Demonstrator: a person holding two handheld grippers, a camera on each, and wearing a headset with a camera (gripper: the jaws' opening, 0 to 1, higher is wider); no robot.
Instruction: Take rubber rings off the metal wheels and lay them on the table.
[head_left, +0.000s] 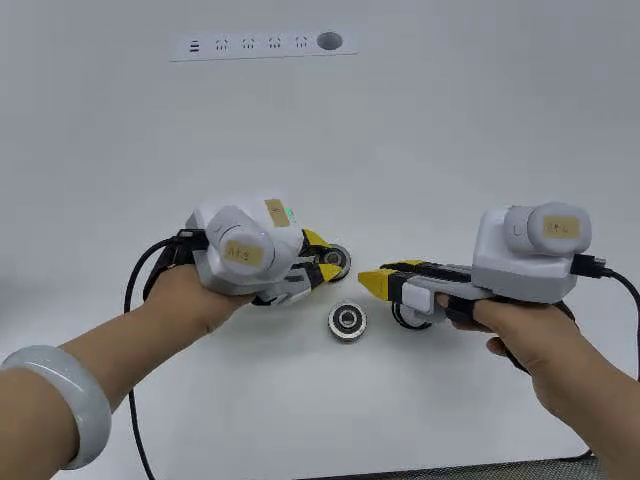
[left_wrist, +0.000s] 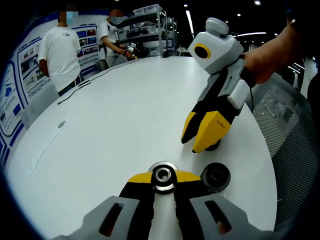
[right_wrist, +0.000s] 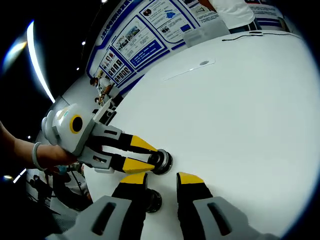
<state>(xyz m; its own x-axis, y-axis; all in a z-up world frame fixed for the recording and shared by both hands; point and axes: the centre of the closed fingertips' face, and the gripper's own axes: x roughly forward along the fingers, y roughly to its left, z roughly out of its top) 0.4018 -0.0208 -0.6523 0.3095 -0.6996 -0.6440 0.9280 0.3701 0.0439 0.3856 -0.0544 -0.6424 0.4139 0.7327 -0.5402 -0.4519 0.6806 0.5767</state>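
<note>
Your left gripper (head_left: 322, 257) is clamping a metal wheel (head_left: 338, 262) over the middle of the bench (head_left: 420, 140). Your right gripper (head_left: 375, 283) is hovering just beside it, jaws apart. A second wheel (head_left: 347, 321) is lying between them, nearer the bench's near edge. You are lining up to strip a ring, I judge. Next, pinch only the rubber without tugging the wheel loose. The tan labels (head_left: 245, 253) are too small to read.

Left tool (head_left: 326, 259) clamps a metal wheel (left_wrist: 163, 175); right tool (right_wrist: 162, 180) points toward it, jaws apart

white table (head_left: 450, 150) with loose wheel (head_left: 347, 321)
</note>
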